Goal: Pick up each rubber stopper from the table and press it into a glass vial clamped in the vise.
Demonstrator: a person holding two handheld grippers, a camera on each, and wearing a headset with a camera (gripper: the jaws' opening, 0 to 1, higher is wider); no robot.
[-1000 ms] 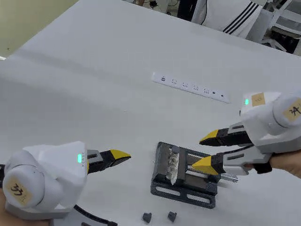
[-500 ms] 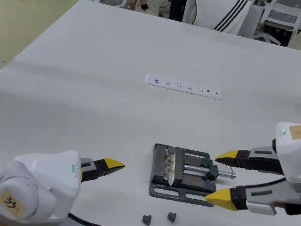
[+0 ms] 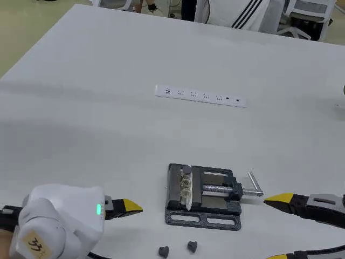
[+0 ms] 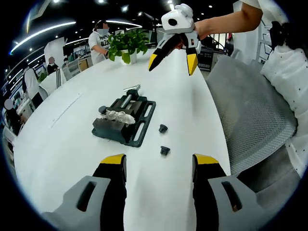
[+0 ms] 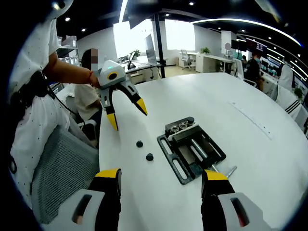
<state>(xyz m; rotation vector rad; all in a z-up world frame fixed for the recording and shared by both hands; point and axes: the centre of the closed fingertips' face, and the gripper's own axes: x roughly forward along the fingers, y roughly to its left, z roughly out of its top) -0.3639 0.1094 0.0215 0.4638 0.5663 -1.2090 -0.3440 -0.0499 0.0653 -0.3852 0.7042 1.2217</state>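
Two rubber stoppers (image 3: 163, 251) (image 3: 191, 247) lay loose close to the near edge of the worktop (image 3: 97, 124). They were a little apart from each other, which I judged left room for jaws to take one at a time. Just beyond them stood the vise (image 3: 202, 216), clamped on a short row of glass vials (image 3: 186, 188) with their mouths apparently upward. That hold probably kept them from tipping or sliding under a downward push. The vial at the far end of the row seemed to carry a dark cap (image 3: 187, 170) already, though it was too small to be sure.

The left gripper (image 4: 159, 161) sat left of the vise with its jaws spread and empty, and the stoppers lay ahead between its tips. The right gripper (image 5: 161, 174) sat right of the vise near the front edge, also spread wide and holding nothing. A power strip (image 3: 200, 96) lay well apart, toward the middle of the worktop.

A second earlier the right gripper had been over the vise's screw end. It had since drawn back to the right and toward the near edge, with its jaws wider. The left gripper, stoppers and vise kept their relative places, and only the view had shifted.
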